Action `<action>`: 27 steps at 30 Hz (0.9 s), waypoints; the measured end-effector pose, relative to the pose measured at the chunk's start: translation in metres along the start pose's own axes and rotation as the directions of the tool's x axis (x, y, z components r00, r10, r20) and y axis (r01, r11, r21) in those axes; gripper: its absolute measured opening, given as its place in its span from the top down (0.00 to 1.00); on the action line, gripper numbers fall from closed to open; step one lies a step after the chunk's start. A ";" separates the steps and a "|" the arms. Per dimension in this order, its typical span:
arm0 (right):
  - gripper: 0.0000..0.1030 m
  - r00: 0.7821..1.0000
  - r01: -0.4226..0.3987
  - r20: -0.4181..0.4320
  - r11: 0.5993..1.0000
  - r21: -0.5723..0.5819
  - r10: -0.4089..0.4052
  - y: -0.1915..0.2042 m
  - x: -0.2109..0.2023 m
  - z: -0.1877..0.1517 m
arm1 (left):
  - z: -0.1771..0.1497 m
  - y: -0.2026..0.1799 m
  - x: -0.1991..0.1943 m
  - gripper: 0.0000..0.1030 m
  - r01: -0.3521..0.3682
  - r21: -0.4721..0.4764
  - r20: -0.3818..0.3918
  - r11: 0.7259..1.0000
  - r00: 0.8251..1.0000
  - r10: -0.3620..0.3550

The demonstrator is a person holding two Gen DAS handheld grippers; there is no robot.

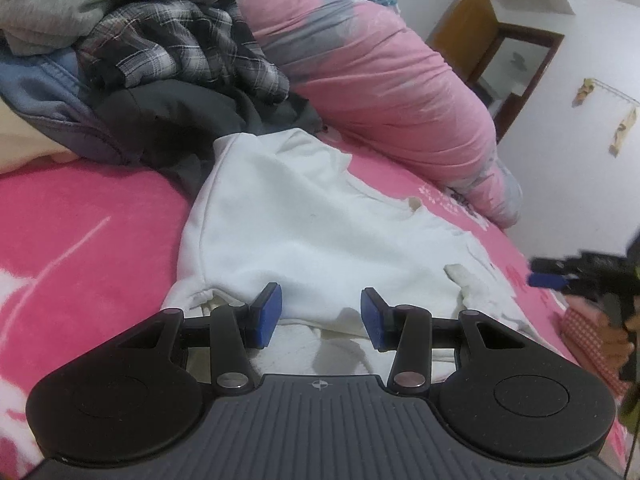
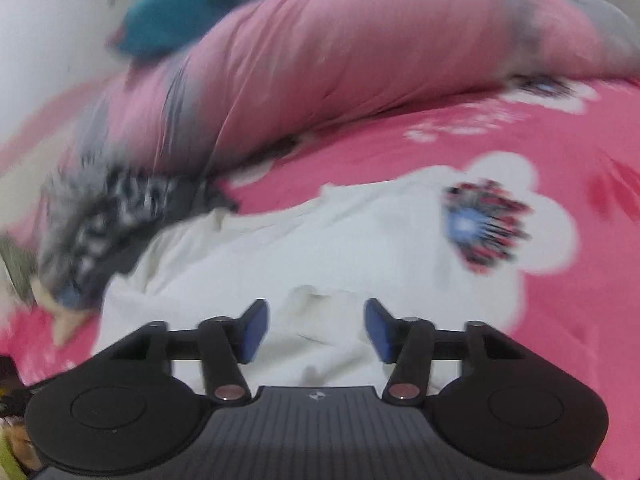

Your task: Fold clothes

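White garment (image 1: pixel 304 216) is lying spread on the pink bed (image 1: pixel 88 216), its long axis running away from me toward the clothes pile (image 1: pixel 160 60). My left gripper (image 1: pixel 320 316) is hovering over its near hem, jaws apart, gripping nothing; my right gripper (image 2: pixel 316 330) likewise. Bare bed is lying open either side of it.

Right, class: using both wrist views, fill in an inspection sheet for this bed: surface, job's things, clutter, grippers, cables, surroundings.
Surface: pink flowered blanket covering the bed.
Job's things: white garment lying spread out, rumpled.
Clutter: heap of unfolded clothes behind it; rolled pink quilt alongside.
Grippers: left hand-held gripper open over the garment's near edge; right hand-held gripper open above the garment, holding nothing.
Cables: nothing seen.
Surroundings: white wall, wooden door frame.
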State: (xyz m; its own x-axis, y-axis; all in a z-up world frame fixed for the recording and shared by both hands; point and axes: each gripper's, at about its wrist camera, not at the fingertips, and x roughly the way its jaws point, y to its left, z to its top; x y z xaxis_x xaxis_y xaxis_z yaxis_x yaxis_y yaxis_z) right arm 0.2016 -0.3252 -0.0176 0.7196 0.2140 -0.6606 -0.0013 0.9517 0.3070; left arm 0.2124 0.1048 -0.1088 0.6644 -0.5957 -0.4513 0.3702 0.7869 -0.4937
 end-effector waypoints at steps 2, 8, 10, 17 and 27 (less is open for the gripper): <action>0.29 0.994 0.054 -0.087 0.997 -0.061 -0.059 0.026 0.030 0.011 | 0.002 0.004 0.004 0.58 0.001 -0.002 -0.001 1.000 1.000 -0.001; 0.91 0.956 0.162 -0.235 0.984 -0.078 -0.176 0.049 0.088 0.022 | 0.004 0.012 0.007 0.58 0.021 -0.028 0.005 0.999 1.000 -0.021; 0.95 0.968 0.150 -0.196 0.987 -0.053 -0.158 0.052 0.082 0.028 | 0.005 0.014 0.005 0.58 0.026 -0.039 0.013 0.999 1.000 -0.026; 0.96 0.945 -0.070 0.313 0.994 -0.082 0.093 0.076 -0.045 0.042 | 0.005 0.012 -0.003 0.58 0.051 -0.050 0.057 0.997 0.997 -0.048; 0.94 0.983 -0.068 0.180 0.887 0.456 -0.018 -0.061 -0.044 -0.068 | 0.007 0.012 -0.002 0.58 0.066 -0.046 0.044 0.997 0.997 -0.063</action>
State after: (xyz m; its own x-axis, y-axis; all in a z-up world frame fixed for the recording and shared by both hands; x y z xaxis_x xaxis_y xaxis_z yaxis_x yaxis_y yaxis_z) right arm 0.1227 -0.3782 -0.0536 0.8330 0.1538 -0.5315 0.2671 0.7295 0.6297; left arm 0.2200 0.1168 -0.1084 0.6674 -0.6368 -0.3860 0.3824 0.7379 -0.5562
